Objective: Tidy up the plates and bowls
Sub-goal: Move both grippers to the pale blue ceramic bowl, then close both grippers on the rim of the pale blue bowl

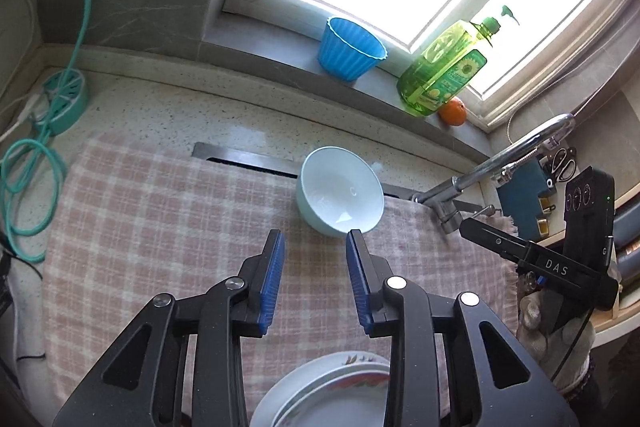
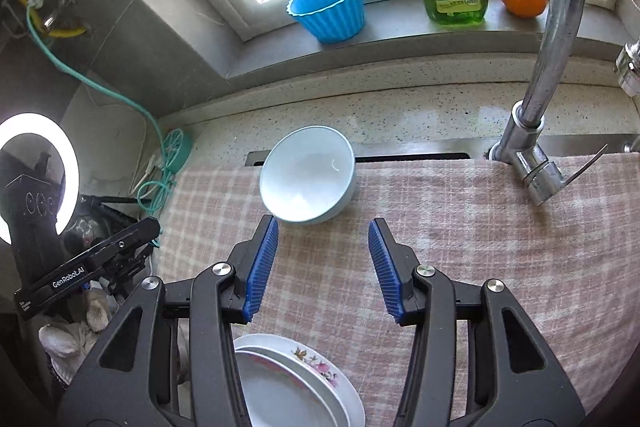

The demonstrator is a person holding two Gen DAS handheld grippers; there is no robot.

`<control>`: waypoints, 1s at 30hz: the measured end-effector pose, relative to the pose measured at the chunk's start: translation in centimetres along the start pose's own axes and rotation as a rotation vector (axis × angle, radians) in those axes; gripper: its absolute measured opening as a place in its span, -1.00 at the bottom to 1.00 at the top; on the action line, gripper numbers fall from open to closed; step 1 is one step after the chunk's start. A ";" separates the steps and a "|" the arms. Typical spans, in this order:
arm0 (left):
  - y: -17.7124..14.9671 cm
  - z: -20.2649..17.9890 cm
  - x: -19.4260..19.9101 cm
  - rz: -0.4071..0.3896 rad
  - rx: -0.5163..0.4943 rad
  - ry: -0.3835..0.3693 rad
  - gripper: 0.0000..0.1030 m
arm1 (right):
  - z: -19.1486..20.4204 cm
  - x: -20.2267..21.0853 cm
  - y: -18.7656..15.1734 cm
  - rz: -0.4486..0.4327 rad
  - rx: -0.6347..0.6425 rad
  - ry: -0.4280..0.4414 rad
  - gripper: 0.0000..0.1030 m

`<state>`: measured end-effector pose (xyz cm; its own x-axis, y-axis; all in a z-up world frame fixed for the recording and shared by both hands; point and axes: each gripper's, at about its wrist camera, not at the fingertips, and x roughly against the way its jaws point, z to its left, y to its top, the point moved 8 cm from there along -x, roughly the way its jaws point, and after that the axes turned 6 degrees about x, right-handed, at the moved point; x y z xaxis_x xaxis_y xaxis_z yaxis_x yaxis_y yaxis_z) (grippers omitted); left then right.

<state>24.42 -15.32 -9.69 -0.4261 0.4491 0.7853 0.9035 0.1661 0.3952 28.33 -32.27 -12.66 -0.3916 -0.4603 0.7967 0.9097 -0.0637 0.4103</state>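
Both claws, left claw [image 1: 315, 233] and right claw [image 2: 323, 223], hover released and empty, pale bowl [image 2: 307, 174] lying just ahead at twelve o'clock, nearer the left.

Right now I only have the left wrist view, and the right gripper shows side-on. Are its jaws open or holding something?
Observer: The right gripper is open, and only the checked cloth shows in its gap.
Operator: Where is the bowl relative to it?
Observer: The pale blue bowl sits on the cloth ahead of that gripper's left finger, left of the gap's centre.
Operator: How many plates are near me?
Observer: Two stacked plates. The lower one has pink flowers on its rim.
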 end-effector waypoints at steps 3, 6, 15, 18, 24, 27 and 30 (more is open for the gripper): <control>0.8 -0.4 -3.3 0.050 0.036 0.006 -0.42 | -0.9 -1.7 0.3 0.023 -0.048 0.031 -0.05; 1.5 0.0 -6.0 0.082 0.053 0.047 -0.42 | -1.6 -3.3 0.5 0.039 -0.074 0.039 -0.05; 3.6 1.0 -10.0 0.118 0.093 0.107 -0.42 | -3.0 -7.4 1.4 0.076 -0.124 0.043 -0.05; 3.6 1.2 -11.1 0.132 0.086 0.124 -0.42 | -3.1 -8.8 1.8 0.088 -0.112 0.023 -0.13; 2.9 1.8 -12.5 0.160 0.074 0.142 -0.42 | -3.4 -11.0 1.5 0.132 -0.126 0.020 -0.42; 2.6 2.0 -13.0 0.177 0.091 0.129 -0.45 | -3.2 -11.6 1.1 0.149 -0.113 0.017 -0.58; 2.7 1.7 -13.1 0.181 0.083 0.121 -0.75 | -2.8 -11.7 1.1 0.150 -0.103 0.023 -0.71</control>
<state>32.56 -19.26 -19.75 -0.2552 0.3700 0.8933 0.9642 0.1666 0.2064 34.26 -29.42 -22.79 -0.2484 -0.4913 0.8348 0.9674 -0.0827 0.2392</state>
